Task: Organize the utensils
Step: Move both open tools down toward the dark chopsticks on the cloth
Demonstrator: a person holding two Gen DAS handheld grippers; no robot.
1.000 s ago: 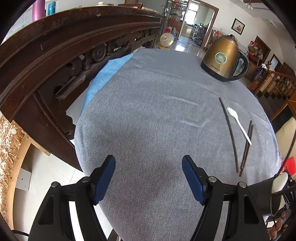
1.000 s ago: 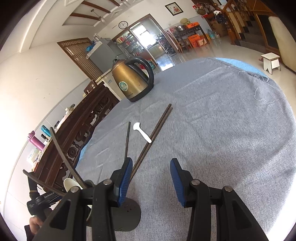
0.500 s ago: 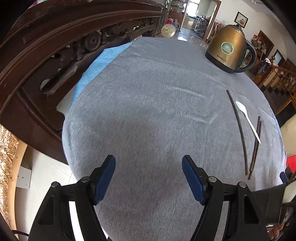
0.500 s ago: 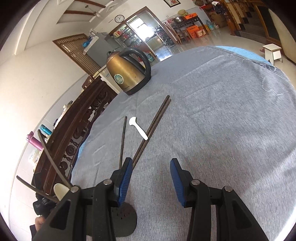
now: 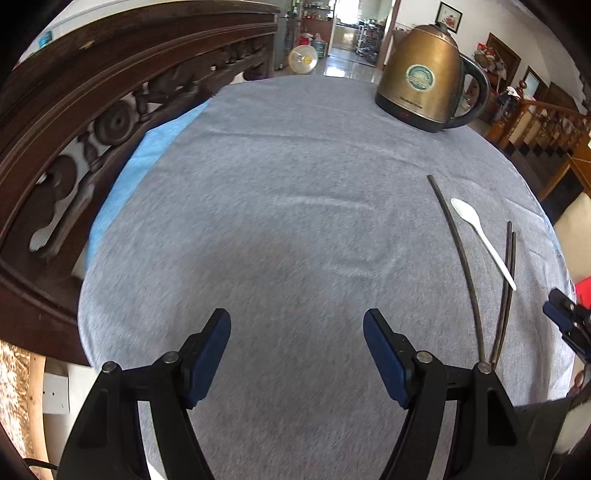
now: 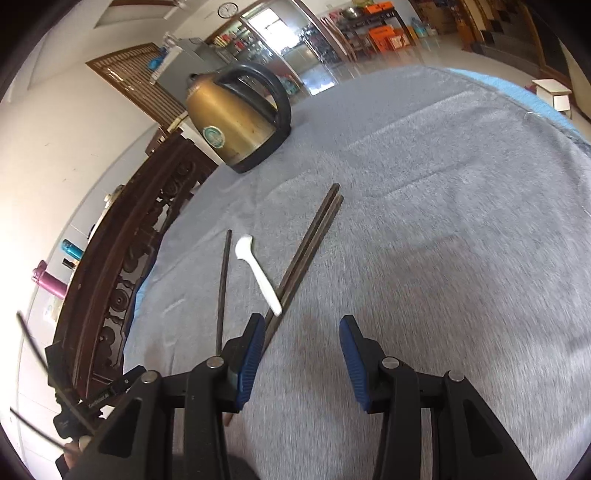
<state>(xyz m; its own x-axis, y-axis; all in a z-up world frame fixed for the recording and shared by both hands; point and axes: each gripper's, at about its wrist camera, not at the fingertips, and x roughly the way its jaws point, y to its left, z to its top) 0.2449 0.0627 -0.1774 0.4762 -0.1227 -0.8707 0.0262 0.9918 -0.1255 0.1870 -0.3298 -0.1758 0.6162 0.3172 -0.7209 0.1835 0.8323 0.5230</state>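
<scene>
Bright daylight throughout, entering from the open doorway [image 5: 345, 27] and glazed front [image 6: 273, 33] at the far end. Glare on the polished floor [image 6: 436, 44] beyond. Soft, faint shadows on the grey tablecloth [image 5: 295, 240]. Slight motion blur across cloth weave, strongest near the lower edge. Strong fisheye bending at borders; black vignette in corners. Wall [image 6: 44, 147] washed out.

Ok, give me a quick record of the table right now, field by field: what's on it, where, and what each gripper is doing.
surface: grey cloth
kettle: gold kettle, upright, far side
spoon: white spoon lying between the chopsticks
chopsticks: single chopstick left of spoon; pair of chopsticks side by side right of it
left gripper: open, empty
right gripper: open, empty, near the pair's near ends
</scene>
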